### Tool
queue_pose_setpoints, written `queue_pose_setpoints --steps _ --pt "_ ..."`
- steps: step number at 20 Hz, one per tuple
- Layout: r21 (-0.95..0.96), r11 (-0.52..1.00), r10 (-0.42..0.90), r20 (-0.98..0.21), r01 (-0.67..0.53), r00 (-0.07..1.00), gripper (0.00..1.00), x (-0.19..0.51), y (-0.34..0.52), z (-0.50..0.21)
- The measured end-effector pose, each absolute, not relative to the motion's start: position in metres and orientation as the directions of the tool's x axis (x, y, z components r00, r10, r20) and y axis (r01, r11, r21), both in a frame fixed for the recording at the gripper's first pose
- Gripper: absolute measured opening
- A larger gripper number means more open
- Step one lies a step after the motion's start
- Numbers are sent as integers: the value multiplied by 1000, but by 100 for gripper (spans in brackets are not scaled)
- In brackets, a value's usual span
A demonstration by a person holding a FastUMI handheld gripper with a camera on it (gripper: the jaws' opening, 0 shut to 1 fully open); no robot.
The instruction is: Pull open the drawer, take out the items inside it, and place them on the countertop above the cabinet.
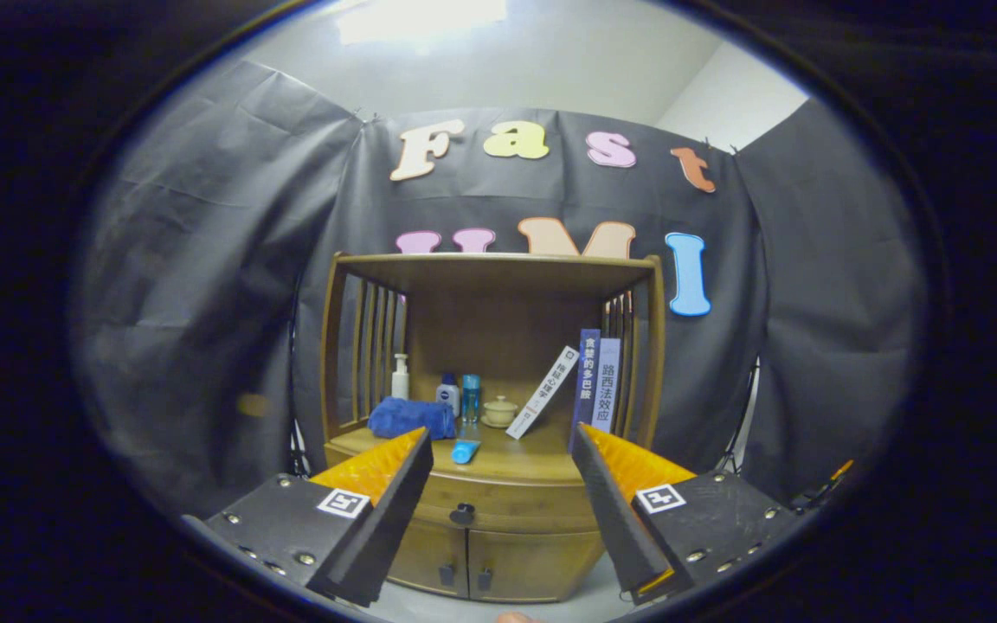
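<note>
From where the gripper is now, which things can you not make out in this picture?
- Inside of the drawer, gripper view: it is shut, so its front hides any items.
- Small jar on the countertop: too small to tell what it holds.
- Cabinet doors: partly covered by the open gripper fingers.
- Blue tube: its label is too small to make out.

**The booth around me**

Ahead I see black cloth (204, 260) draped as walls, creased and pinned. Above it rises a pale wall (498, 78), with a bright ceiling light (421, 17) glaring. Pale floor (481, 606) lies below.
</note>
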State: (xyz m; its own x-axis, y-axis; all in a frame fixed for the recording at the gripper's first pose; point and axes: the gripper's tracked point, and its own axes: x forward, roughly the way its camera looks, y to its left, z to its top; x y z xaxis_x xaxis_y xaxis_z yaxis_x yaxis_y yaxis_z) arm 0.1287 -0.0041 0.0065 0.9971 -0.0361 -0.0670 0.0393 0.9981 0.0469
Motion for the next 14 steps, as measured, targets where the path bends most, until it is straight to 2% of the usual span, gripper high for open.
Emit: queue_pose_setpoints --steps 14 --pt "16 999 -38 -68 39 997 96 44 -26 -3"
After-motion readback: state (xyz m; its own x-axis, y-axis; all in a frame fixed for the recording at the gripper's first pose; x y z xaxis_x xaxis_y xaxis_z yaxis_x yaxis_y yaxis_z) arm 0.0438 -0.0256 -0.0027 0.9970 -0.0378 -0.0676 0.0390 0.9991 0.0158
